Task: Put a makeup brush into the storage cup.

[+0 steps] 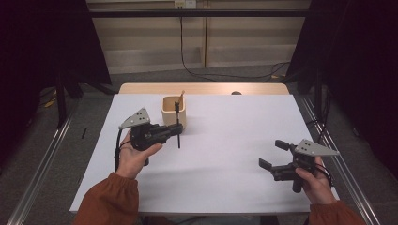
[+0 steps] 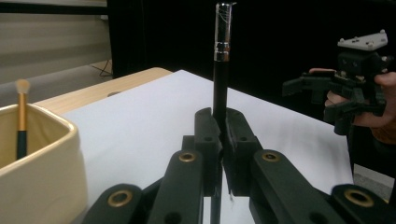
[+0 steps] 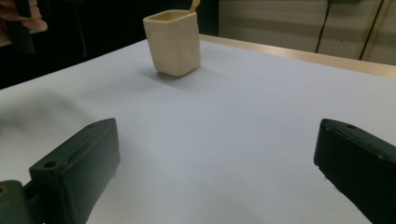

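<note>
From above, the left tongs (image 1: 177, 127) pinch a slim black pen-like stick (image 1: 178, 123), held upright just in front of a cream cup (image 1: 174, 115) on the white table (image 1: 225, 154); the right tongs (image 1: 274, 154), spread and holding nothing, sit well to the cup's right. The left gripper view adds the stick's clear, silver-banded top (image 2: 222, 32) and a makeup brush (image 2: 21, 116) standing in the cup (image 2: 42, 172). The right gripper view shows wide-apart tongs (image 3: 219, 172) facing the cup (image 3: 173, 43).
</note>
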Demonstrator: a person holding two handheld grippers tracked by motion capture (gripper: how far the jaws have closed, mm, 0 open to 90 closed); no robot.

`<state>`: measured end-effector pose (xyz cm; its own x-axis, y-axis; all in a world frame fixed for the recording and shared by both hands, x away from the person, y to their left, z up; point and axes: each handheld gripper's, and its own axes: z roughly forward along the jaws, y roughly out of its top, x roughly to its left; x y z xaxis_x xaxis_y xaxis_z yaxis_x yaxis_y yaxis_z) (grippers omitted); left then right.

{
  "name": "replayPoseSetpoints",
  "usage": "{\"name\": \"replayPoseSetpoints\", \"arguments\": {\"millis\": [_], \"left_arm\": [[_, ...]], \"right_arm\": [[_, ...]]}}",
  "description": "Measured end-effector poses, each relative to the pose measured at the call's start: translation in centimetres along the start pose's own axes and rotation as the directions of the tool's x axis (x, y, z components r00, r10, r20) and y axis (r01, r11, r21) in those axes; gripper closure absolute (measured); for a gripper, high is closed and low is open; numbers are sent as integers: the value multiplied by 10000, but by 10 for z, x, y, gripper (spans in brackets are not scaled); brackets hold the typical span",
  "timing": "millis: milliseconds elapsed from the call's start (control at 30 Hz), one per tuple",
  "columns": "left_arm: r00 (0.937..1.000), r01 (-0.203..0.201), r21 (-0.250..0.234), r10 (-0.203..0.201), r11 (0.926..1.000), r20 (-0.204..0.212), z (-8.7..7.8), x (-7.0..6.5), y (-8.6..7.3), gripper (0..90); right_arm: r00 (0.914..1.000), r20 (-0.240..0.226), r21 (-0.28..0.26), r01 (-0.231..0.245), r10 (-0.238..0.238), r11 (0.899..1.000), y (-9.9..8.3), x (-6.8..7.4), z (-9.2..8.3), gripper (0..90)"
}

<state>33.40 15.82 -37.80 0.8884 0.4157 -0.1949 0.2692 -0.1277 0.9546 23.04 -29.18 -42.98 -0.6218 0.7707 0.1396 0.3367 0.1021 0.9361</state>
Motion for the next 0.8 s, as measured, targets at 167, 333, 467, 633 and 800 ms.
{"name": "replayPoseSetpoints", "arguments": {"millis": [167, 333, 467, 633, 800], "left_arm": [[9998, -9, -74, 8, 10000, -194, -4, 6, 5, 856], [9993, 30, -149, -35, 9999, -359, -7, 12, 7, 856], [9986, -25, -250, 12, 9997, -524, -11, 14, 11, 856], [9976, -84, -384, 58, 9992, -685, -15, 17, 17, 856], [9972, -126, -488, 90, 9987, -744, -12, 23, 23, 856]], "right_arm": [[9997, 224, 20, -70, 69, 10000, -9, -2, -7, 0], [9990, 416, 48, -156, 154, 9999, -17, 0, -13, 0], [9989, 468, 13, -18, 17, 10000, -22, 0, -15, 3], [9982, 562, -107, -183, 189, 9998, -24, -1, -16, 3], [9979, 585, -235, -253, 266, 9994, -24, 0, -16, 3]]}}
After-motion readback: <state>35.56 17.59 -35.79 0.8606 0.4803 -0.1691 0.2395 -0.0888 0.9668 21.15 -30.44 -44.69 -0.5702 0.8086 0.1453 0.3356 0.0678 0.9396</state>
